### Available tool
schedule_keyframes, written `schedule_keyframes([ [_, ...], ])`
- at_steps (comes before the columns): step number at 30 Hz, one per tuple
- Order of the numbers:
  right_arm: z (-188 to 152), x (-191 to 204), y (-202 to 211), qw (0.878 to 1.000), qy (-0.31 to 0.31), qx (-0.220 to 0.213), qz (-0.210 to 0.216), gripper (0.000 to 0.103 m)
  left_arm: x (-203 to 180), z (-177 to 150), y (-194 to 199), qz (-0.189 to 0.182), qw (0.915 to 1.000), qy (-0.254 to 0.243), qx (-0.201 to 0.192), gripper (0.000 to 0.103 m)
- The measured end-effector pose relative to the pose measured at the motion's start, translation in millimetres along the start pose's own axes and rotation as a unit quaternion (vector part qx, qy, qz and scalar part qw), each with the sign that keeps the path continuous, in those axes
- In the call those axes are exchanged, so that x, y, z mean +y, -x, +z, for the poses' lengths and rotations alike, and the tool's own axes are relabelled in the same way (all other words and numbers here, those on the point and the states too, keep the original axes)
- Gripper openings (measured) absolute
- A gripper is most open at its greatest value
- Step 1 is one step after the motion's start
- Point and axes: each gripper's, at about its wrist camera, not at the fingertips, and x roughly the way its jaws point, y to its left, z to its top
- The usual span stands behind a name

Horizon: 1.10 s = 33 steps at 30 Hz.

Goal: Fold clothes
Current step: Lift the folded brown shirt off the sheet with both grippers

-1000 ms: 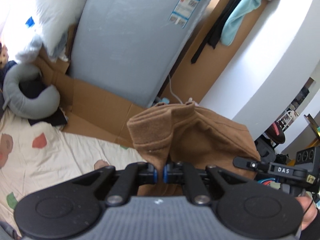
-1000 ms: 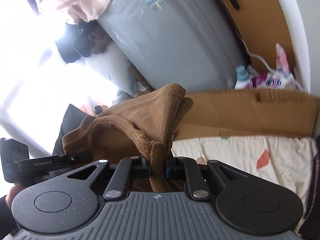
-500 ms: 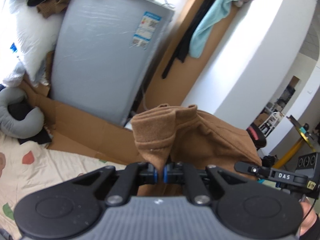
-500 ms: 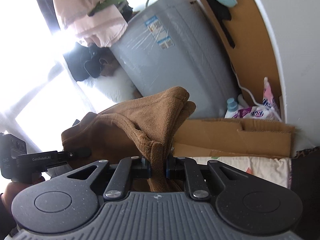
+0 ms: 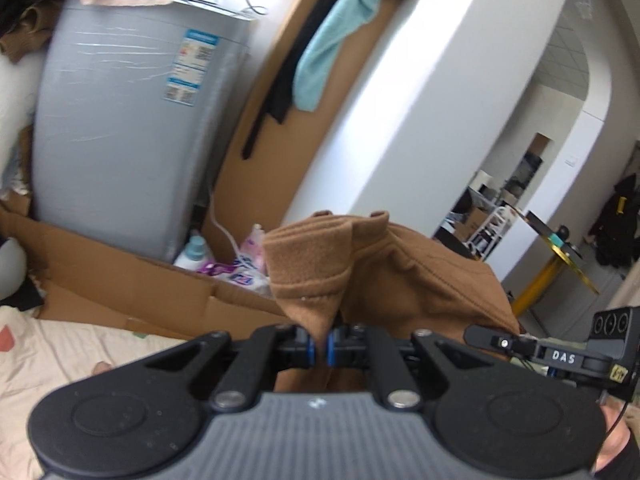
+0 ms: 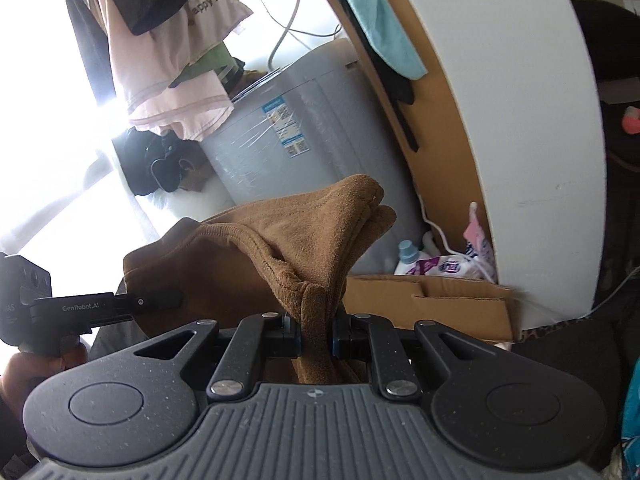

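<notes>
The left gripper [image 5: 319,347] is clamped on a bunched edge of the soft brown fleece garment [image 5: 384,276], the cloth squeezed between its blue-edged pads; the right gripper [image 6: 316,338] is likewise closed on another bunched edge of that garment [image 6: 304,240], which rises in a peak above its jaws and sags away to the left toward the other tool; so the garment hangs in the air, stretched between the two grippers, and rests on nothing that either view shows.

Against the views of a second ago, both cameras now tilt upward; the patterned cream bed sheet [image 5: 60,354] has slid down to the near left corner of the left view and has gone altogether from the right view, while the tall grey plastic-wrapped appliance [image 5: 128,128], the white curved wall [image 5: 420,120] and the pale pink shirt hanging overhead [image 6: 180,80] fill more of the frame; the grip on the cloth has not altered.

My reading is that the garment has been lifted higher off the bed with both holds kept; that would suit shaking it out to hang straight, or carrying a held fold over before laying it down; which of these, the pictures do not settle, since the lower part of the cloth is hidden behind the gripper bodies.
</notes>
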Motion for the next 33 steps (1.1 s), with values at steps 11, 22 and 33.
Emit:
schedule_keyframes([
  [11,-10.0,-51.8,40.3,0.998,0.008,-0.008,-0.066,0.012,-26.7,-17.5,-62.7,-0.077,0.9959,-0.022,0.041,0.006],
  [22,-28.2,-105.9,63.7,0.99,-0.001,-0.017,-0.137,0.012,-44.4,-44.3,-133.1,-0.142,0.9866,-0.029,0.075,0.006],
  [33,-56.3,-157.6,57.1,0.978,0.007,-0.024,-0.209,0.012,-51.8,-74.4,-193.0,-0.206,0.9735,-0.03,0.094,0.006],
])
